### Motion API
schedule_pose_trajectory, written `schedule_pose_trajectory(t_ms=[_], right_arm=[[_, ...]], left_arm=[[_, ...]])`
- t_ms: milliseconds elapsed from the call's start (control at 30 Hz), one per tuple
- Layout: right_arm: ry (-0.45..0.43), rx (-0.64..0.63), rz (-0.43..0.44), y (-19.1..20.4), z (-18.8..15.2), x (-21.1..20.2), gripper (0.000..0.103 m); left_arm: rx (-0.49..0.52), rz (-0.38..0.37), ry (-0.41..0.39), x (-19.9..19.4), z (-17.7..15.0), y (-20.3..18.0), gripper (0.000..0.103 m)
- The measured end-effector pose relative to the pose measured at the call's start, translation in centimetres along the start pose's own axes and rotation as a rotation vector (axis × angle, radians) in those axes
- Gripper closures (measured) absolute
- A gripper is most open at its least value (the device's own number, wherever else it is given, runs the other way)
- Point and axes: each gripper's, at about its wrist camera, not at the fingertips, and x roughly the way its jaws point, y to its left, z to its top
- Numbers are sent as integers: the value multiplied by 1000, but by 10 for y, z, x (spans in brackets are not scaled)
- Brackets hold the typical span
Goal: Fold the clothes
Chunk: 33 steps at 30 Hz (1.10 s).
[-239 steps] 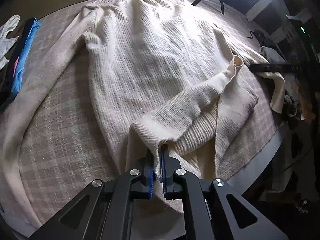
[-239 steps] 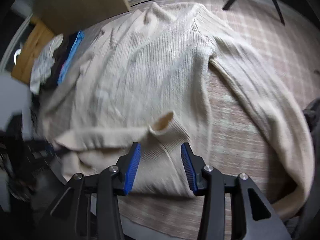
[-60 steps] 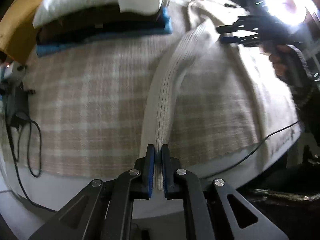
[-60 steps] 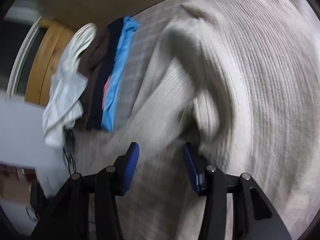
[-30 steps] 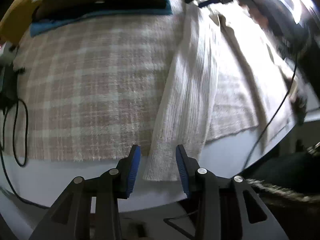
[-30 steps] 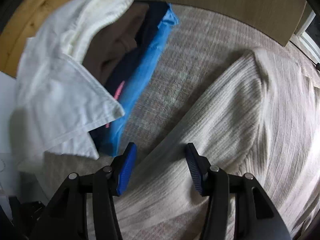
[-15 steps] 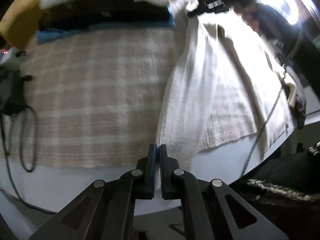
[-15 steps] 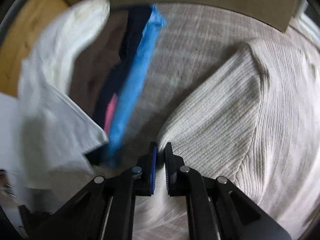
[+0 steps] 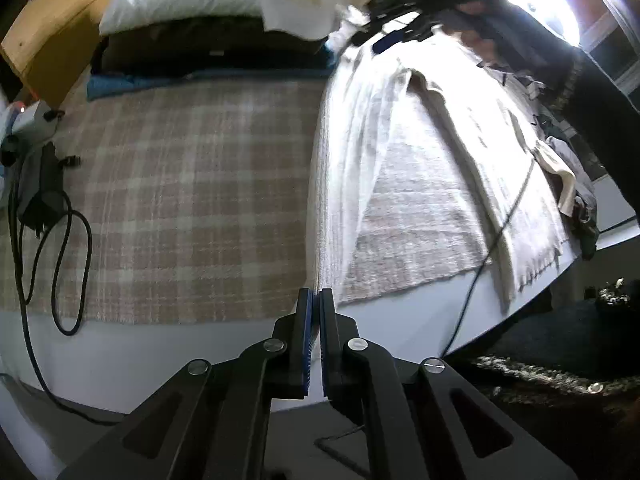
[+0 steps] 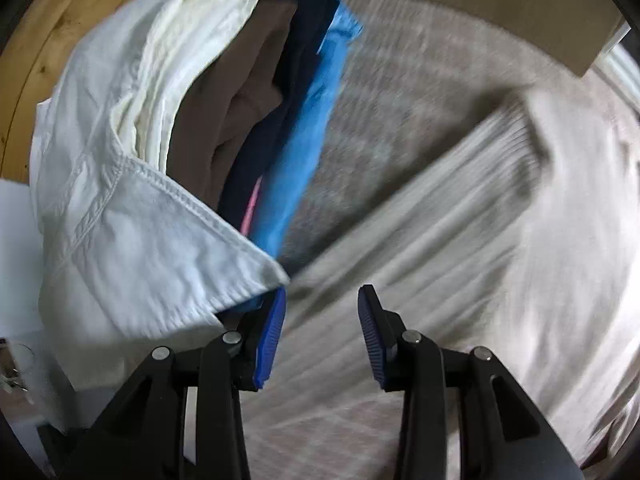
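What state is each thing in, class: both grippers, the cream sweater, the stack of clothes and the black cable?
left gripper: shut on the sweater sleeve's end.
right gripper: jaws opening, nothing pinched.
cream sweater: spread on the plaid cloth, sleeve lifted.
stack of clothes: folded, piled.
black cable: looped, lying loose.

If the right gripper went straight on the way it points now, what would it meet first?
Most likely the cream ribbed sweater: it lies directly ahead of the right gripper, whose jaws are opening with nothing pinched. Blur makes depth uncertain.
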Motion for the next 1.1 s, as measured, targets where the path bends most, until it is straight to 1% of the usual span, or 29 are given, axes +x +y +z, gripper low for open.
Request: schedule_pose_trajectory(t_ms=[167, 267, 333, 433, 500, 633, 667, 700, 733, 767, 900, 1033, 1100], right_arm=[[20, -18, -42, 3, -2, 8, 66], [50, -23, -72, -3, -5, 16, 65], [40, -20, -74, -8, -5, 14, 65], [75, 17, -41, -16, -4, 10, 65], [101, 18, -24, -19, -5, 6, 65], [94, -66, -73, -20, -8, -4, 65], [92, -88, -74, -23, -10, -7, 67], [93, -109, -80, -27, -13, -10, 72], [95, -132, -87, -32, -16, -14, 95], [99, -156, -90, -39, -20, -19, 98], [71, -185, -44, -82, -31, -57, 98], [28, -184, -12, -137, -45, -93, 98], [10, -177, -1, -152, -49, -102, 98]], left_arm=[[19, -40, -48, -15, 4, -14, 100], [60, -50, -69, -25, 4, -30, 100], [83, -55, -75, -29, 4, -45, 100], [116, -51, -77, -31, 4, -70, 100], [142, -50, -71, -29, 3, -88, 100], [180, -35, -67, -23, -1, -124, 100], [182, -33, -69, -23, -1, -132, 100], [177, -26, -73, -23, -2, -138, 100], [172, -18, -77, -23, -2, -144, 100], [168, -16, -83, -24, -3, -149, 100], [170, -3, -112, -33, -4, -179, 100], [245, 30, -116, -26, -1, -234, 100], [281, 39, -112, -14, 2, -262, 100]])
